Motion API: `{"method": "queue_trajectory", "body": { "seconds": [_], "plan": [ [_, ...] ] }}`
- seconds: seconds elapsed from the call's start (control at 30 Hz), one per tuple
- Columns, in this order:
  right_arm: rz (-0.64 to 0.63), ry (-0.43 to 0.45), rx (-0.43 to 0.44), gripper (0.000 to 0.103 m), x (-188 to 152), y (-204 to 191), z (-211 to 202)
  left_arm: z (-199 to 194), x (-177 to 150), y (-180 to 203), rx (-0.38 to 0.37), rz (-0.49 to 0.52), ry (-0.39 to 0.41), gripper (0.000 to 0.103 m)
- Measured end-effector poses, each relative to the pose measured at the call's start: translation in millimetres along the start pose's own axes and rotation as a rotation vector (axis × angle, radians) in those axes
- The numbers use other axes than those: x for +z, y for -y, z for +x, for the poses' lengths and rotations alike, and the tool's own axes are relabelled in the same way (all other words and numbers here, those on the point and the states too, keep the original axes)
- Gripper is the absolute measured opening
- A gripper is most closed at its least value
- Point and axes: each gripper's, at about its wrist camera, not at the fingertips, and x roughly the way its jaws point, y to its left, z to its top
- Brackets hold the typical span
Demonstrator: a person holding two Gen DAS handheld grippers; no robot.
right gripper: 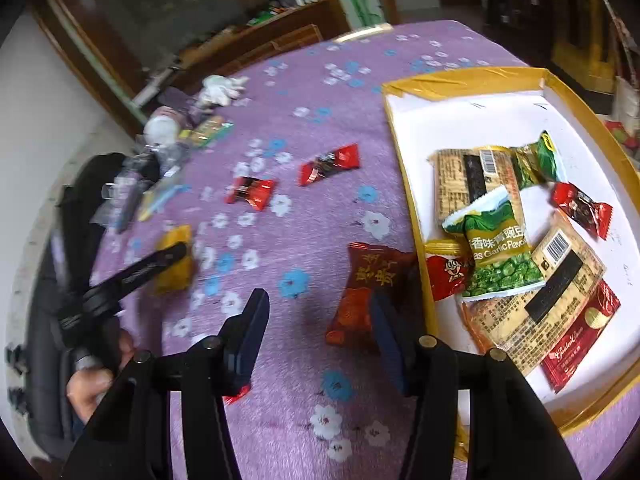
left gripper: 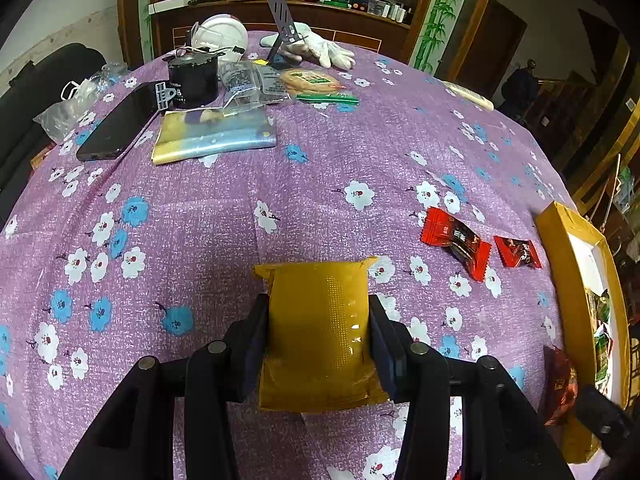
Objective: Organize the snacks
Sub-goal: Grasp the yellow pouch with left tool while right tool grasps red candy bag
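Landmark: yellow-rimmed tray (right gripper: 404, 128) on the counter (left gripper: 304, 184). Far left of it, the left gripper (left gripper: 318, 320) pinches a yellow snack packet (left gripper: 316, 332). Two red candies (right gripper: 250, 192) lie midway. Just left of the tray, the right gripper (right gripper: 320, 312) stands spread, one pad overlapping a red packet (right gripper: 360, 292); grip indeterminate.

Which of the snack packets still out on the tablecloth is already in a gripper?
The yellow packet, pinched in the left gripper. The two small red candies and the dark red packet lie loose.
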Motion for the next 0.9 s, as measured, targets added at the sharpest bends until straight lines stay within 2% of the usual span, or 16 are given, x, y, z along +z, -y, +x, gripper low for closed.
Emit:
{"method": "queue_trajectory", "body": {
  "seconds": [0.1, 0.17, 0.23, 0.3, 0.37, 0.43, 0.5, 0.7, 0.8, 0.9],
  "plan": [
    [0.013, 0.008, -0.142, 0.050, 1.7, 0.1, 10.2, -1.9, -1.2, 0.1, 0.001, 0.000, 0.000, 0.050],
    [0.010, -0.005, -0.209, 0.038, 4.0, -0.1, 21.0, -1.3, -1.3, -0.4, 0.005, 0.005, 0.002, 0.050],
    [-0.028, -0.005, -0.257, 0.033, 5.4, -4.5, 29.1, -2.0, -1.5, 0.3, 0.006, 0.007, 0.003, 0.050],
    [-0.059, 0.002, -0.273, 0.034, 3.4, -10.3, 32.4, -1.9, -1.5, 0.3, 0.006, 0.006, 0.003, 0.050],
    [-0.090, 0.000, -0.224, 0.032, -0.3, -16.2, 33.2, -2.8, -2.0, 0.6, 0.003, 0.005, 0.006, 0.050],
    [-0.120, -0.010, -0.084, 0.031, -5.2, -25.3, 32.6, -4.3, -2.0, 2.8, -0.003, 0.011, 0.013, 0.049],
    [-0.143, -0.009, -0.022, 0.031, -7.3, -34.6, 31.9, -5.6, -2.2, 5.7, -0.006, 0.023, 0.021, 0.049],
    [-0.212, 0.107, 0.048, 0.031, 7.3, -48.1, 25.8, -12.2, -4.0, 15.3, -0.020, 0.062, 0.064, 0.049],
    [-0.227, 0.170, 0.039, 0.031, 13.3, -43.5, 30.1, -15.8, -5.5, 21.1, -0.028, 0.083, 0.084, 0.049],
    [-0.198, 0.165, 0.089, 0.031, 13.3, -33.4, 39.7, -16.3, -7.2, 28.0, -0.036, 0.103, 0.092, 0.049]
  ]
}}
